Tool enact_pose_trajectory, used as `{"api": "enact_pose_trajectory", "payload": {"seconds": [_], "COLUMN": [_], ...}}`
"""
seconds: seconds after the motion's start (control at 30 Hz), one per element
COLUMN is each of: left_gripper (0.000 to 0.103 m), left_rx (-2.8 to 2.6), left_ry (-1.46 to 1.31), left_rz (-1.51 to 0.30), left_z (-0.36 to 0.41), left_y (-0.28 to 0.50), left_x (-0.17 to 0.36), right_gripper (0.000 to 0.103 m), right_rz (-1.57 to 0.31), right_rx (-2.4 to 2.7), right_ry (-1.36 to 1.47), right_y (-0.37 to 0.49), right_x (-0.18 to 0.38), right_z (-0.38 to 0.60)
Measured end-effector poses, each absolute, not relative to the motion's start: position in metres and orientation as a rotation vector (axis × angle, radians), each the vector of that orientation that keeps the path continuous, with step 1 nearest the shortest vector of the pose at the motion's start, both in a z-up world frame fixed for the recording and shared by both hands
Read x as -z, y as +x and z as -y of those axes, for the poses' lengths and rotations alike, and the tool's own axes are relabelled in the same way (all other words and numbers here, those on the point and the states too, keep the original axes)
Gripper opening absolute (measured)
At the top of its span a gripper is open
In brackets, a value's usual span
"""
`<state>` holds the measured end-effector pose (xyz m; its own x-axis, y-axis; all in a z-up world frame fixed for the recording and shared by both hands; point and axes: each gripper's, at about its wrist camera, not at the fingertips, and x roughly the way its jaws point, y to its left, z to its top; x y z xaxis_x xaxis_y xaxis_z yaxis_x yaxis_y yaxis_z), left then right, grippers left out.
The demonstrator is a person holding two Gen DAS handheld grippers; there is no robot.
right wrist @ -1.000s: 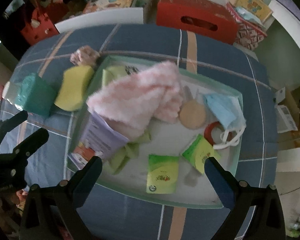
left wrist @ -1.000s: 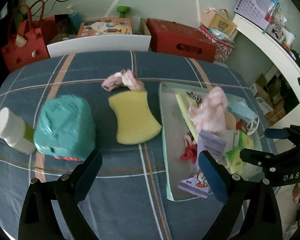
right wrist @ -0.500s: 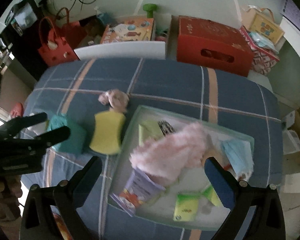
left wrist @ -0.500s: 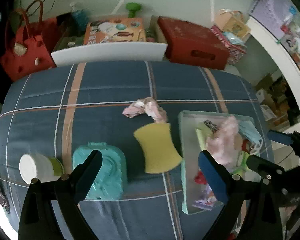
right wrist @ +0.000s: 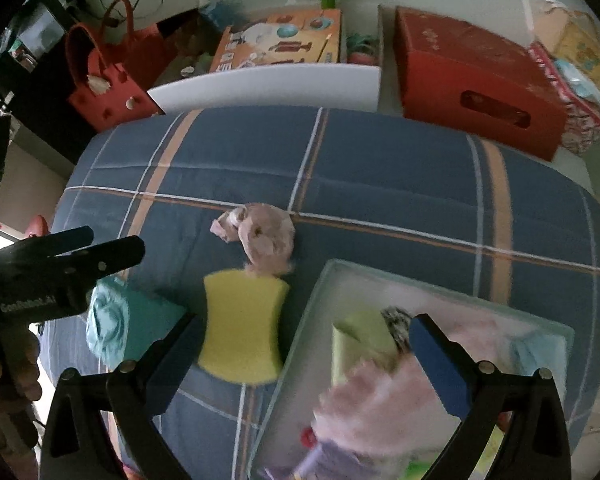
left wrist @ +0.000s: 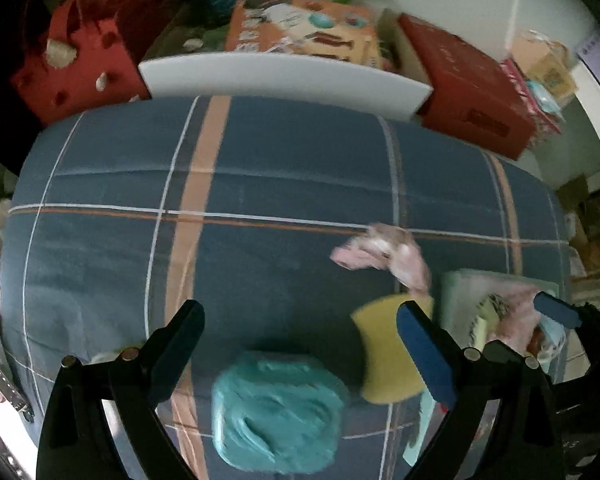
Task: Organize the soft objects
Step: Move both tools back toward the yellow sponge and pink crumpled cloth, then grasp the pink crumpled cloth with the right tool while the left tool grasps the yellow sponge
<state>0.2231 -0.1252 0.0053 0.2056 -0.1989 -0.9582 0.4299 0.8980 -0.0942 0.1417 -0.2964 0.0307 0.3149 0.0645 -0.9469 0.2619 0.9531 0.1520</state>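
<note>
A yellow sponge lies on the blue plaid cloth, with a crumpled pink cloth touching its far edge and a teal soft pack to its left. On the right, a pale green tray holds a fluffy pink towel, a green pad and a blue face mask. My right gripper hangs open and empty above the tray's left rim. My left gripper is open and empty above the teal pack, with the sponge behind its right finger.
A white bottle peeks out behind the left finger. Beyond the table's far edge stand a white board, a red box, a red bag and an orange box. A hand holds the left gripper.
Both grippers have drawn back and up from the table, so the objects look smaller and sit lower in view. Nothing was picked up, and the objects have not moved.
</note>
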Motion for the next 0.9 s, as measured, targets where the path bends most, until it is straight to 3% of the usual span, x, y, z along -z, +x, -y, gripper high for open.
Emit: {"api": "enact_pose_trajectory", "payload": {"seconds": [0.6, 0.9], "left_gripper": [0.097, 0.097], "left_rx": [0.348, 0.340], "left_ry": [0.173, 0.184], "left_rz": [-1.381, -1.393], "left_z": [0.104, 0.106], "left_y": [0.284, 0.289], "left_x": [0.040, 0.050], "right_gripper": [0.091, 0.070], "right_rz": [-1.327, -1.339], "right_rx": [0.089, 0.078], "right_ry": [0.296, 0.279], "right_y": [0.229, 0.240], "right_x": [0.043, 0.057], "right_z": [0.270, 0.261]}}
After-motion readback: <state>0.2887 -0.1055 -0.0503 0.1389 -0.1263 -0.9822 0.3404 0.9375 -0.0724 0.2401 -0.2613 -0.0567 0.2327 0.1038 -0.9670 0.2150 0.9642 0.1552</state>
